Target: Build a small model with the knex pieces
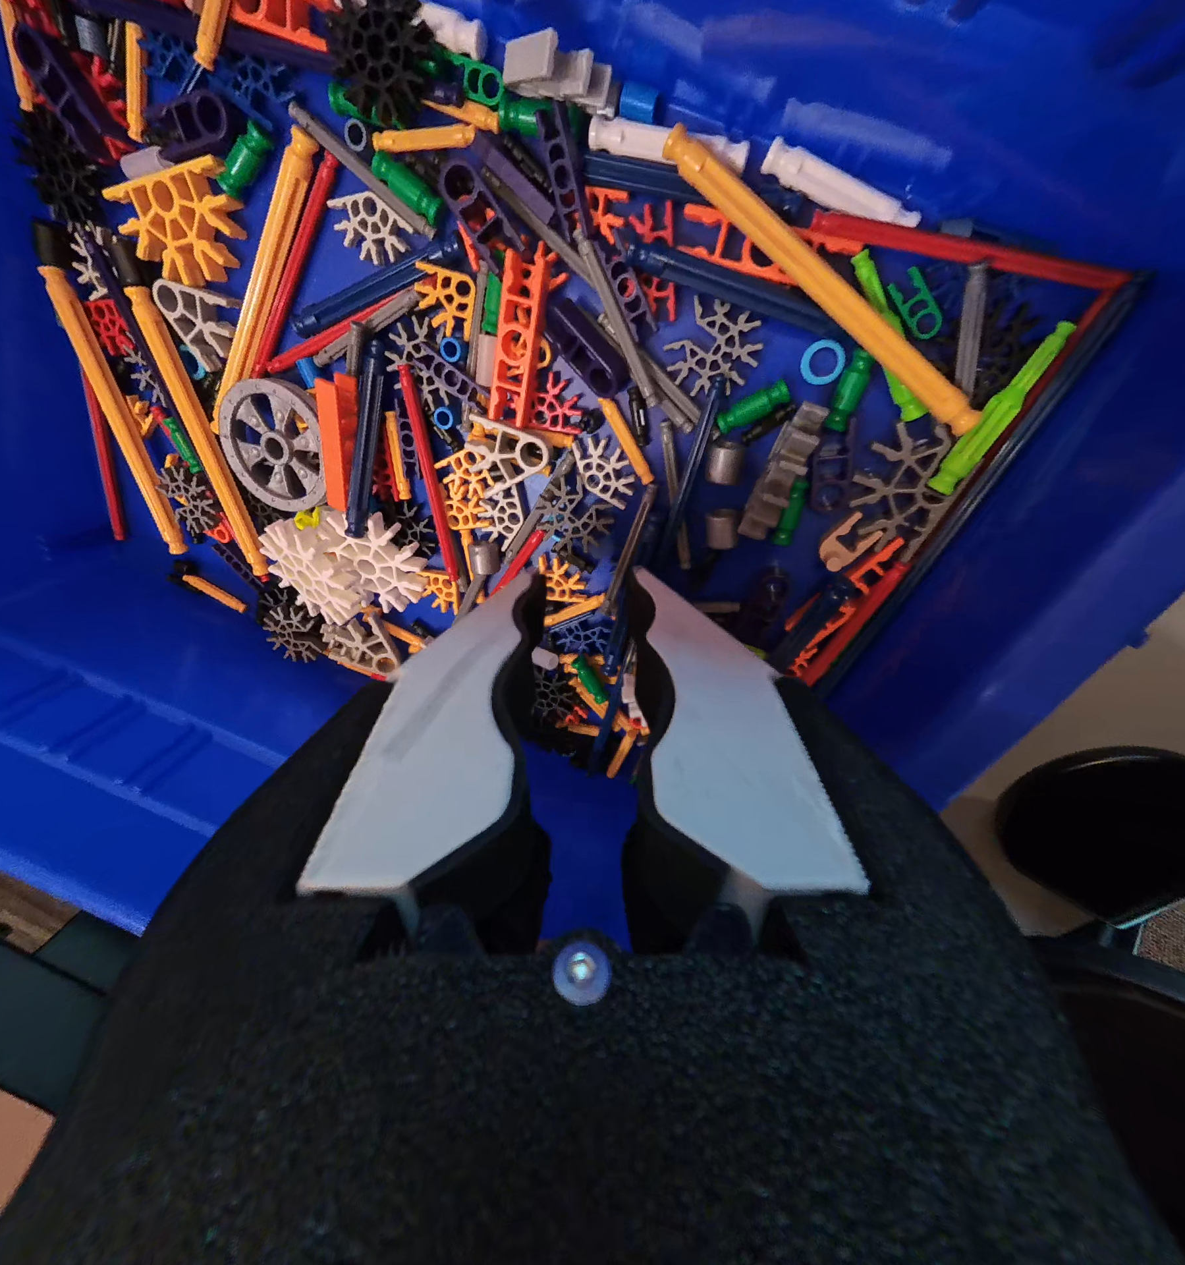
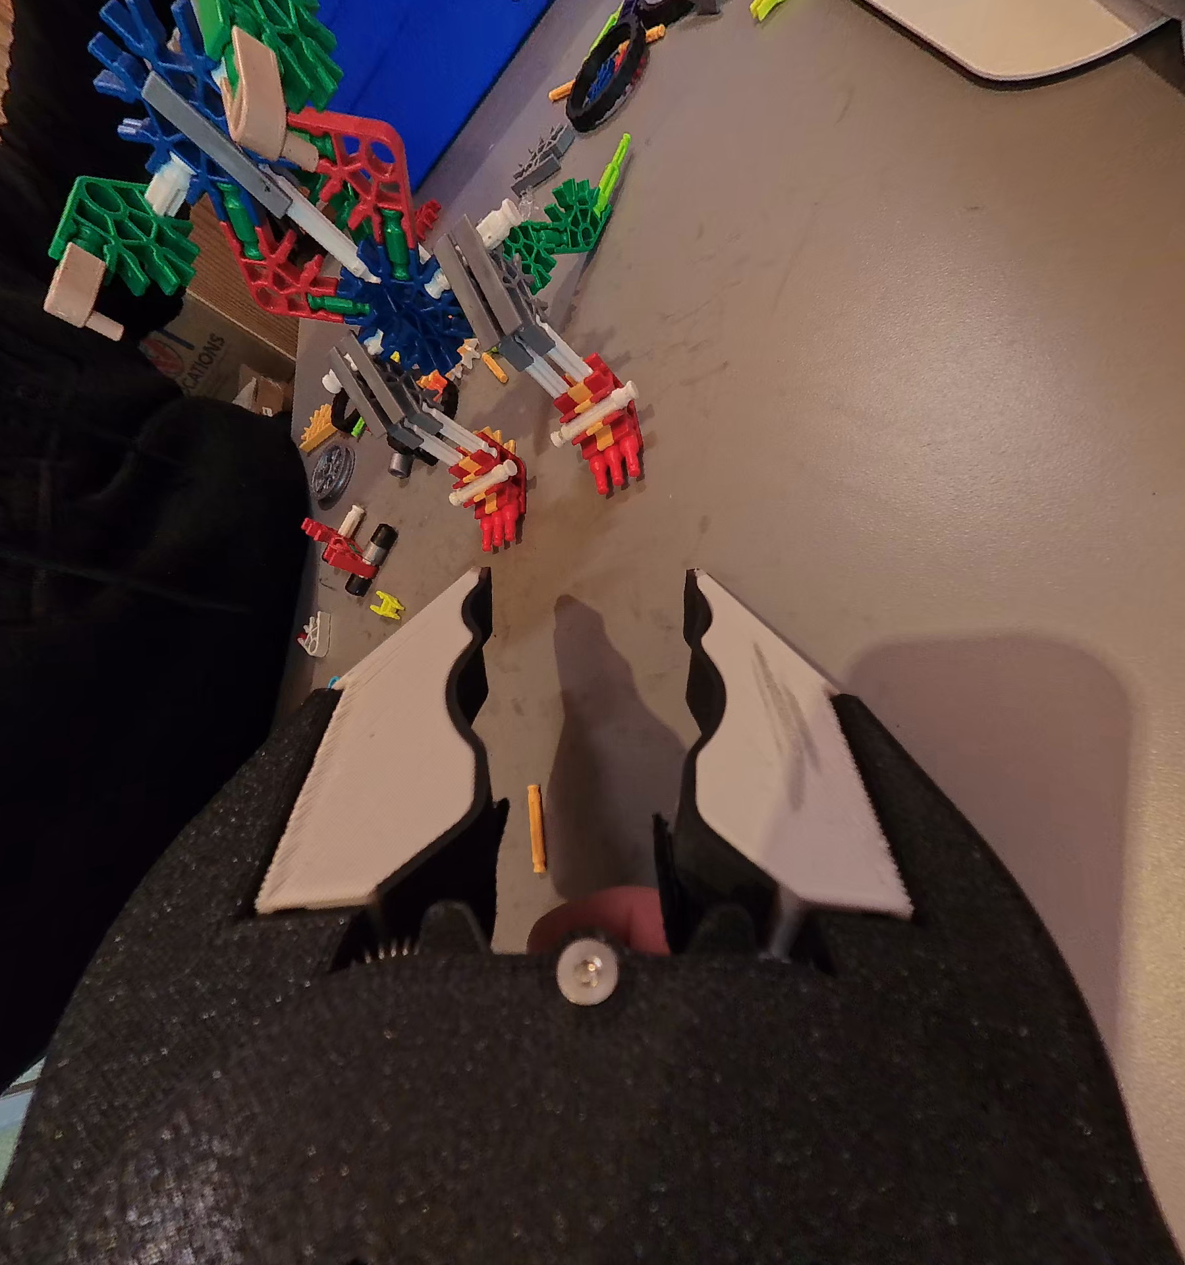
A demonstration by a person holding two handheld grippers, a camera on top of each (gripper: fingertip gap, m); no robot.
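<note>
My left gripper (image 1: 584, 578) hangs over a blue bin (image 1: 97, 684) full of loose construction-toy pieces: yellow rods (image 1: 815, 274), a grey wheel (image 1: 274, 445), white snowflake connectors (image 1: 343, 561). Its jaws stand a little apart and hold nothing; the tips are just above the pile at its near edge. My right gripper (image 2: 587, 575) is open and empty above a grey table (image 2: 918, 411). A short orange rod (image 2: 537, 828) lies on the table between its fingers near their base. A built model (image 2: 398, 301) with two red feet (image 2: 500, 493) stands just ahead of the right tips.
Small loose pieces (image 2: 357, 541) lie left of the right gripper near the table edge. A black tyre (image 2: 606, 75) and the blue bin (image 2: 425, 68) are at the back. A person's dark clothing (image 2: 97, 547) fills the left. A black round object (image 1: 1123, 821) sits right of the bin. To reach the grey wheel (image 1: 274, 445) in a straight line is about 9 cm for my left fingers, about 50 cm for my right.
</note>
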